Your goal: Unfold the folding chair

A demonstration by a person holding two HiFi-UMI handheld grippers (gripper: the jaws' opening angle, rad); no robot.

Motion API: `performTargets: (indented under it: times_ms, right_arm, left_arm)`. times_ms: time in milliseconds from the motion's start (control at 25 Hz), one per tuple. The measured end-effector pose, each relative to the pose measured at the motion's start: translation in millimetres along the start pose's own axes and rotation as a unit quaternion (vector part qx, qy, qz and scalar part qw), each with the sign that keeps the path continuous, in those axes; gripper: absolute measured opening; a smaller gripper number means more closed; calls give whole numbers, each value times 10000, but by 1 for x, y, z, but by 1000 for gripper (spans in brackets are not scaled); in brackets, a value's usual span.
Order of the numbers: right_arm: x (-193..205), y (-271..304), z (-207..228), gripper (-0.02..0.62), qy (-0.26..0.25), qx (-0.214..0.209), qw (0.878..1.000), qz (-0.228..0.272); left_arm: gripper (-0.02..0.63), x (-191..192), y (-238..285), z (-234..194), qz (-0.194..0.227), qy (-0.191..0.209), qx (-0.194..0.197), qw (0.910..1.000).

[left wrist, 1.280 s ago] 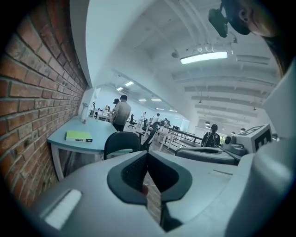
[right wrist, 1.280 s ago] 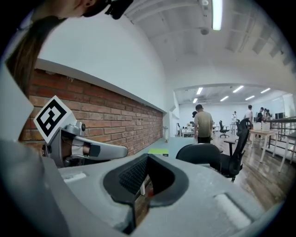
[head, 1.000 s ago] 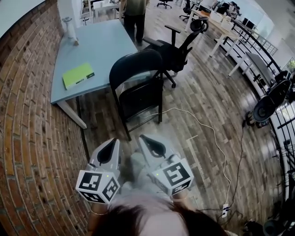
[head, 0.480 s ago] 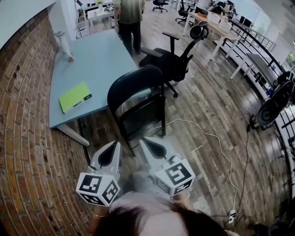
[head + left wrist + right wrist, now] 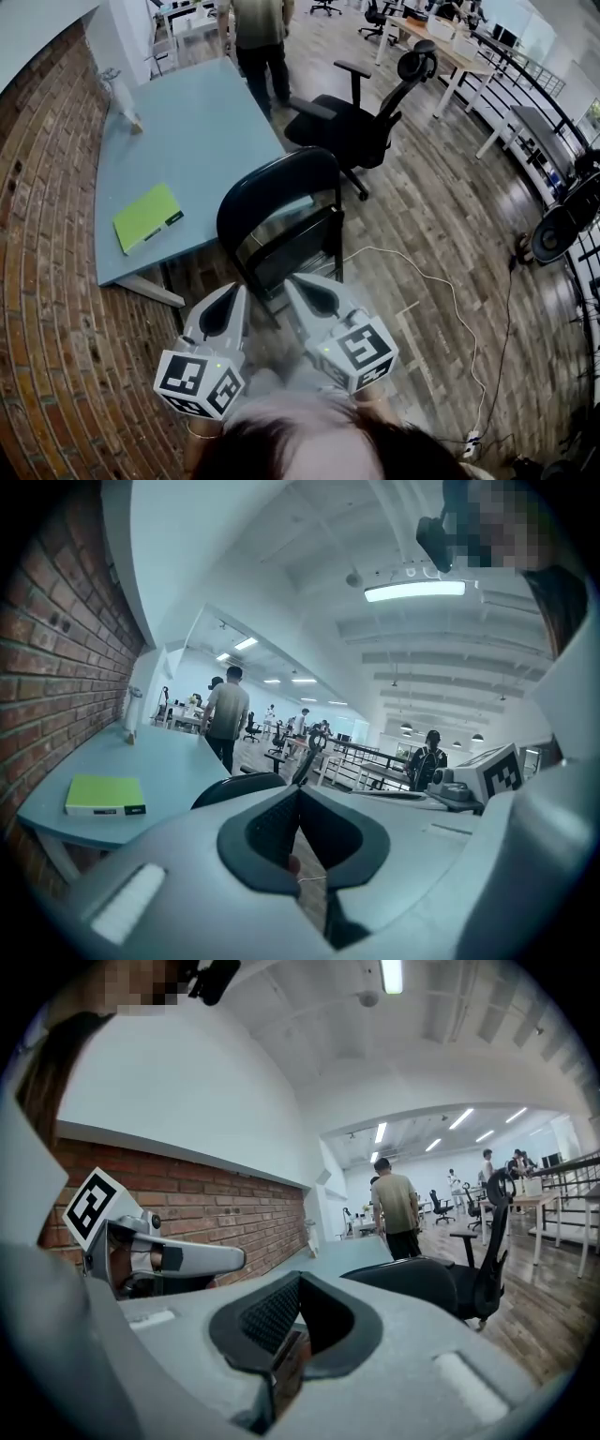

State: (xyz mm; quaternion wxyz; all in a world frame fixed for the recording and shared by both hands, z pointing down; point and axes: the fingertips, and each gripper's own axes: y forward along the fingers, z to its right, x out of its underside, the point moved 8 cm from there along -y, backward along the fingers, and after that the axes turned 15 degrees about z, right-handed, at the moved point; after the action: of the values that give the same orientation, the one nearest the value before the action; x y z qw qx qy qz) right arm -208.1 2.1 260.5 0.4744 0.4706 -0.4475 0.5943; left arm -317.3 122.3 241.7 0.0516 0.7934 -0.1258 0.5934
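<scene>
A black folding chair (image 5: 281,211) stands folded on the wooden floor just in front of me, beside the pale blue table (image 5: 202,122). Its rounded backrest shows as a dark arc in the left gripper view (image 5: 239,785) and in the right gripper view (image 5: 422,1283). My left gripper (image 5: 234,292) is shut with nothing in it, near the chair's lower left side. My right gripper (image 5: 292,281) is also shut and empty, close to the chair's seat panel. Neither gripper touches the chair.
A green book (image 5: 147,217) lies on the table. A brick wall (image 5: 47,309) runs along the left. A black office chair (image 5: 361,127) stands behind the folding chair, a person (image 5: 255,37) walks beyond it. A white cable (image 5: 450,300) crosses the floor at right.
I have walked toward the folding chair: it now sits lower and larger in the head view, right in front of both grippers. Both grippers stay shut and side by side.
</scene>
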Motion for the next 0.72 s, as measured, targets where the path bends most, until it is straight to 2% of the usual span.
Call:
performTargets:
  times_ms: [160,320,520,720]
  right_arm:
    - [6,24,6,-2,83,-4,10000,-52]
    - [15,50,13,0,130,100,9998,-56]
    - [24,80,29,0,238,546,9982,-18]
    - [40,101,49,3,440,898,9950,-44]
  left_arm:
    - [-2,-2,14,-24,-38,-116,-9,9999]
    - [-2,-1,33,-56,-105,-118,179,9997]
    - [32,-1,74,-98,-369,-61,540,9978]
    - [32,-1,112,-138,-546,95,619,9965]
